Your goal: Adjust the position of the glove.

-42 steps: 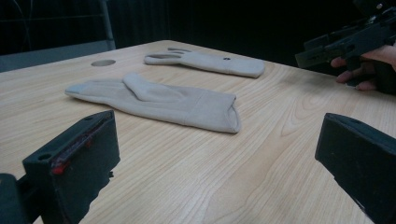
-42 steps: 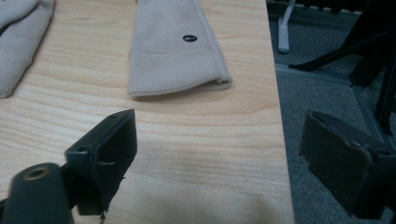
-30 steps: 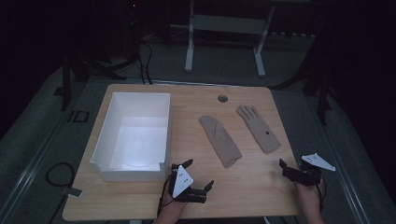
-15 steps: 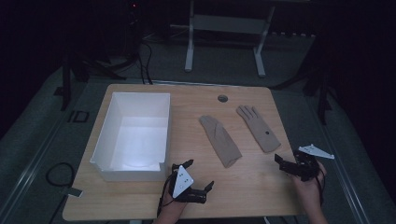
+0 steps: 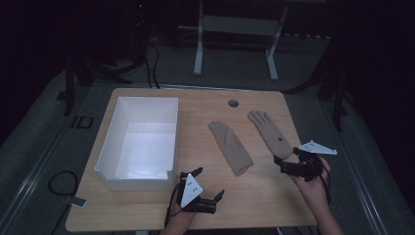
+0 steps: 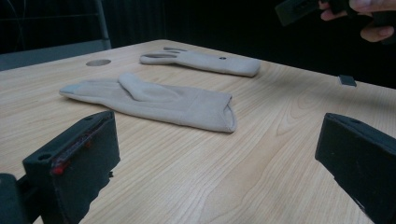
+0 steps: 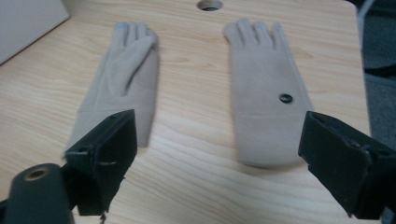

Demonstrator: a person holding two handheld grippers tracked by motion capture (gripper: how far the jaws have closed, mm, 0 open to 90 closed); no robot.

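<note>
Two beige gloves lie flat on the wooden table (image 5: 147,205). One glove (image 5: 231,147) is near the middle, and the other glove (image 5: 269,133), with a small dark button, is to its right. My right gripper (image 5: 288,157) stands open just short of the buttoned glove's cuff (image 7: 266,140), with the jaws low on either side of it. The other glove (image 7: 121,79) lies to its left. My left gripper (image 5: 209,182) is open near the front edge, nothing between its jaws. It faces the nearer glove (image 6: 154,100), with the buttoned glove (image 6: 205,63) beyond.
A white open box (image 5: 139,142) stands on the table's left half, its corner (image 7: 28,18) in the right gripper view. A round cable hole (image 5: 233,103) sits near the far edge. Dark floor and a metal stand (image 5: 235,29) lie beyond.
My right gripper has moved forward and left, up to the cuff of the buttoned glove. The left gripper and both gloves have stayed put.
</note>
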